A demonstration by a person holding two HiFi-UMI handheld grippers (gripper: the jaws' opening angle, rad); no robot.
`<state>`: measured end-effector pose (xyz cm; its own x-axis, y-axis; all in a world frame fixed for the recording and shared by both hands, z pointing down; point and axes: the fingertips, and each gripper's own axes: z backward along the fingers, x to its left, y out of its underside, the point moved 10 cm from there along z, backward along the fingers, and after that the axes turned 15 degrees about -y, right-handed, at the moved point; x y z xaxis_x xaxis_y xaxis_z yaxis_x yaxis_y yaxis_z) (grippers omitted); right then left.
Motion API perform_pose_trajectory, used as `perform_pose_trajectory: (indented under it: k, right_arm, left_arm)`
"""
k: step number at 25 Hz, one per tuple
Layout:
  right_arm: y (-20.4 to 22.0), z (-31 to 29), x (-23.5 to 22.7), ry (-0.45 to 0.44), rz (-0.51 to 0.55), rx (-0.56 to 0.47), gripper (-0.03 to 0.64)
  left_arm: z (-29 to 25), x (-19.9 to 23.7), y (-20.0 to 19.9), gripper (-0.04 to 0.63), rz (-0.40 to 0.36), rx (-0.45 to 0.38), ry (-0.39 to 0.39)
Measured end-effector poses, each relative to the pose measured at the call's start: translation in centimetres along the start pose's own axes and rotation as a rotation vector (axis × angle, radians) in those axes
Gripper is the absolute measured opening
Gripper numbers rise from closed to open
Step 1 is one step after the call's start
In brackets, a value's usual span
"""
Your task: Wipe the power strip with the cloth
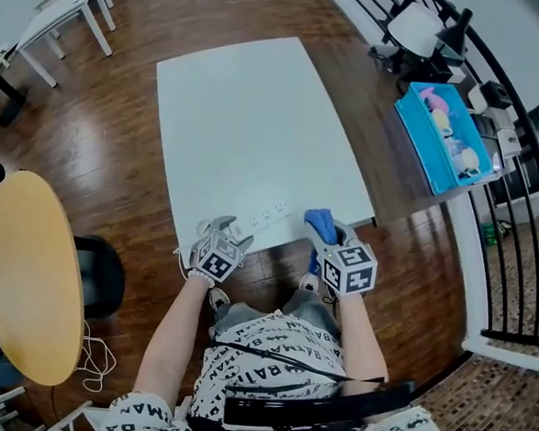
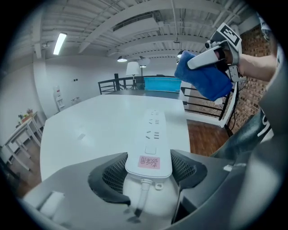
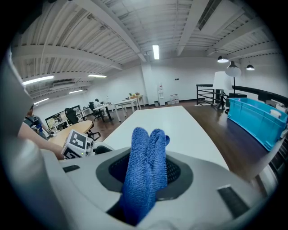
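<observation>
Blue terry cloth [image 3: 145, 170] pinched in R fingers [image 3: 175, 172], L fingers [image 2: 113, 175] clamp white power strip [image 2: 151, 141]

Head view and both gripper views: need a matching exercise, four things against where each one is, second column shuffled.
Things:
1. white power strip
2. blue terry cloth
3. blue plastic bin
4. round yellow wooden table

Places:
A. far left in the head view, off the white table
B. clamped between the right gripper's jaws
C. far right in the head view, beside the white table
D. flat at the white table's near edge, cord end between the left gripper's jaws

Pairs: 1-D, 2-B, 3-C, 4-A
</observation>
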<state>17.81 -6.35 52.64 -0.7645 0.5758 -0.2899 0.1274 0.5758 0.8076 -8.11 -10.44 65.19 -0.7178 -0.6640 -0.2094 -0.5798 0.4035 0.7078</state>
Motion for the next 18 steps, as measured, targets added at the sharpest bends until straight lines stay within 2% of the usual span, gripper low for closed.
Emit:
perform_pose_trajectory:
  k: [5, 10, 15, 18]
  right_arm:
    - [-0.8, -0.7, -0.4, -0.034, 0.020, 0.010, 0.132]
    - [-3.6, -1.3, -0.3, -0.090, 0.099, -0.018, 0.132]
    - [-7.2, -2.1, 0.5, -0.145, 0.211, -0.006, 0.132]
    - [-7.9, -2.5, 1.1, -0.127, 0.278, 0.064, 0.132]
  left_arm:
    - [3.9, 0.5, -1.8, 0.293, -0.019, -0.110, -0.102]
    - [8.8, 0.9, -4.2, 0.291, -0.065, -0.185, -0.186]
    - [11.8, 0.0, -7.1, 0.291, -0.184, -0.223, -0.227]
    - [12.8, -0.8, -8.8, 0.291, -0.249, -0.246, -0.251]
